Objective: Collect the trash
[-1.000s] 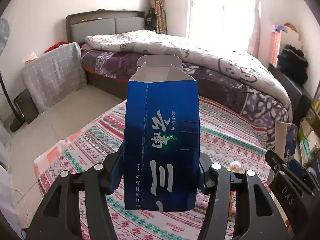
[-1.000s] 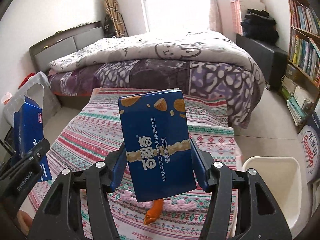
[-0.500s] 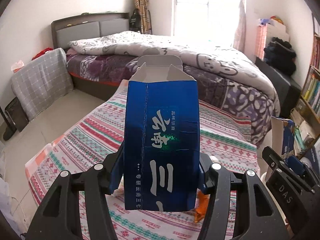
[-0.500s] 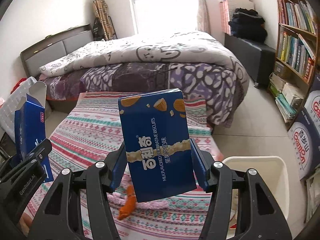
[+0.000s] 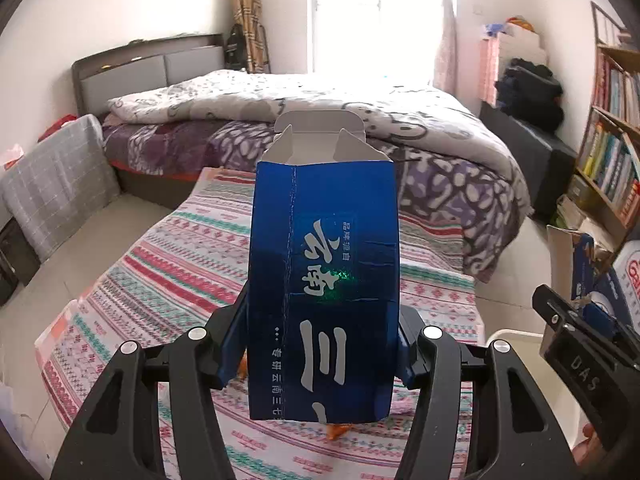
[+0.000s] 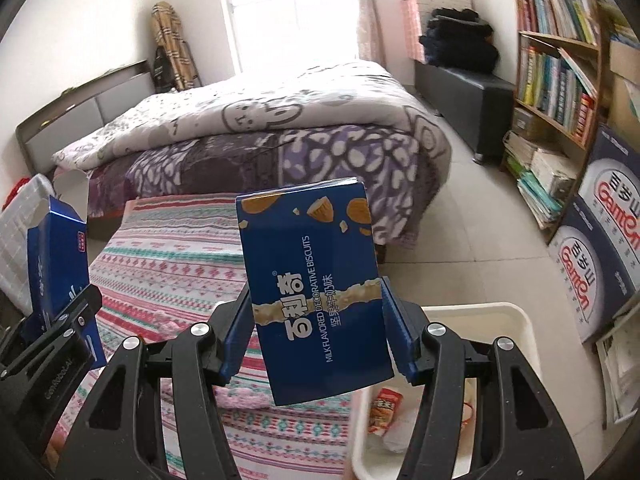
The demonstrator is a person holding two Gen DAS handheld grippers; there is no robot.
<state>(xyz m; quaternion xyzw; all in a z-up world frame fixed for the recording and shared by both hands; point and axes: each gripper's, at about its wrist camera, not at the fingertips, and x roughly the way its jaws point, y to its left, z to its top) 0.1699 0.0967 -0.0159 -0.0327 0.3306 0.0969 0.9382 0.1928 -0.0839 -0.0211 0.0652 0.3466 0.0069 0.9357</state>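
Between left tongs [image 5: 320,354], open-topped blue carton [image 5: 323,284], white lettering, creased

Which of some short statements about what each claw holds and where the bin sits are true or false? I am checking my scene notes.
1. The left claw is shut on a blue carton whose top flaps are open. True.
2. The right claw is open, holding nothing. False: it is shut on a blue biscuit box.
3. The white bin already has some wrappers in it. True.
4. The biscuit box lies inside the bin. False: it is held in the air, clamped between the fingers.
5. The striped patterned cloth lies at the foot of the bed. True.
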